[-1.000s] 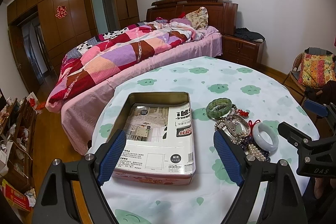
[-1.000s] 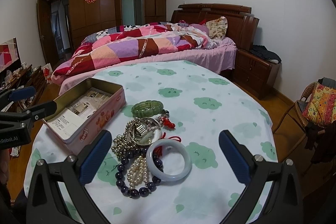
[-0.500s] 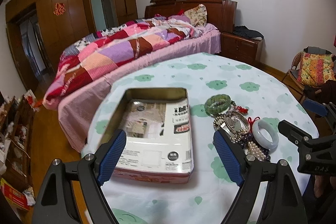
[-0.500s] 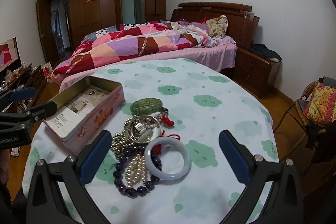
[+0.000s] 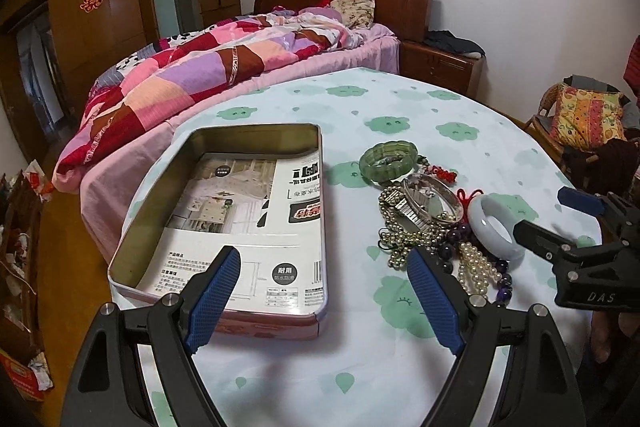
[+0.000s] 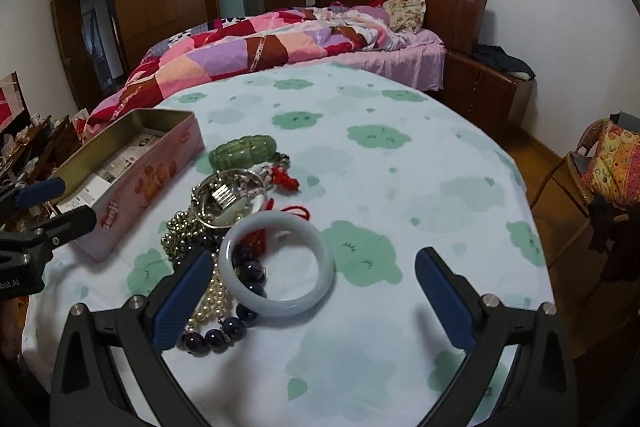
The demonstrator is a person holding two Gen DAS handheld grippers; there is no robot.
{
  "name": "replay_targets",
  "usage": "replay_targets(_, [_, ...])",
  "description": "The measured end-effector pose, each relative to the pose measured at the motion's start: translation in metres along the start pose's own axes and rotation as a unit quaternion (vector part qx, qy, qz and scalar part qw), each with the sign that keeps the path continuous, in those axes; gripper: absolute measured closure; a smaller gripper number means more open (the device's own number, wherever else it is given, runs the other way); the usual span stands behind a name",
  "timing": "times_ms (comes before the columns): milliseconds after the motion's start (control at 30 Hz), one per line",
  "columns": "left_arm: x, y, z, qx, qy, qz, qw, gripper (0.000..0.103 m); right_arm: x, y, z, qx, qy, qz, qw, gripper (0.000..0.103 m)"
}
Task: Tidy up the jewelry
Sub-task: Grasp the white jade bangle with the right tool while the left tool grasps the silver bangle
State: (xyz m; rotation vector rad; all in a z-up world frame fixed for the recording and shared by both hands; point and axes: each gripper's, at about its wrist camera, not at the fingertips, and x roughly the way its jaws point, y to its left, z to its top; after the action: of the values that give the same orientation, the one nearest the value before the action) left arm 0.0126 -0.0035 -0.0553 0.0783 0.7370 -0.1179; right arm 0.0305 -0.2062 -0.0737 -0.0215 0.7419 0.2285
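A round counter [image 5: 460, 99] wears a pale cloth with green cloud shapes on it. An open tin box [image 5: 224, 219] sits on the left part of the counter. Its outside is pink, and a sheet of printed paper [image 5: 240, 227] lies flat inside it.

Just to the right of the box is a heap of jewelry. A green bead bracelet [image 5: 388, 161] lies at the far end of the heap. Next to it is a shiny silver bangle [image 6: 228, 197] with a bit of red cord [image 6: 285, 181] beside it. A string of gold-colored beads [image 5: 394, 231] is tangled under the bangle. A pale, smooth bangle [image 6: 278, 269] lies at the near end, and it rests partly on dark purple beads [image 6: 218, 337] and white pearls [image 6: 210, 303]. All the jewelry is on the counter, outside the box.

The left tongs [image 5: 324, 301] are wide apart and hold nothing. They hang over the near end of the box, and one blue pad sits over the paper.

The right tongs [image 6: 316, 301] are wide apart too and hold nothing. They hang low around the pale bangle, which lies between the two blue pads. The left pad is right over the pearls.

Behind the counter is a bed [image 6: 280, 43] with a bright patchwork quilt.
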Motion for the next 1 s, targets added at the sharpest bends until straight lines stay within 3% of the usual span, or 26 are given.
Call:
replay_targets(233, [0.001,-0.004,0.004,-0.011,-0.007,-0.023,0.9996,0.018,0.009,-0.002,-0.002,0.001,0.018,0.010,1.000,0.001])
replay_targets(600, [0.022,-0.028,0.022,0.036,-0.001,-0.020,0.9991,0.018,0.026,0.000,0.012,-0.009,0.054,0.044,0.998,0.002])
replay_targets(867, [0.035,-0.031,0.027,0.039,0.015,-0.020,0.9989,0.018,0.041,-0.010,0.013,0.014,0.100,0.083,0.991,0.011])
replay_targets(967, [0.038,-0.037,0.029,0.047,0.017,-0.019,0.9986,0.018,0.038,-0.006,0.012,0.006,0.095,0.091,0.991,0.026])
replay_targets(1000, [0.039,-0.039,0.030,0.051,0.018,-0.019,0.9984,0.018,0.037,-0.004,0.011,0.000,0.093,0.087,0.992,0.026])
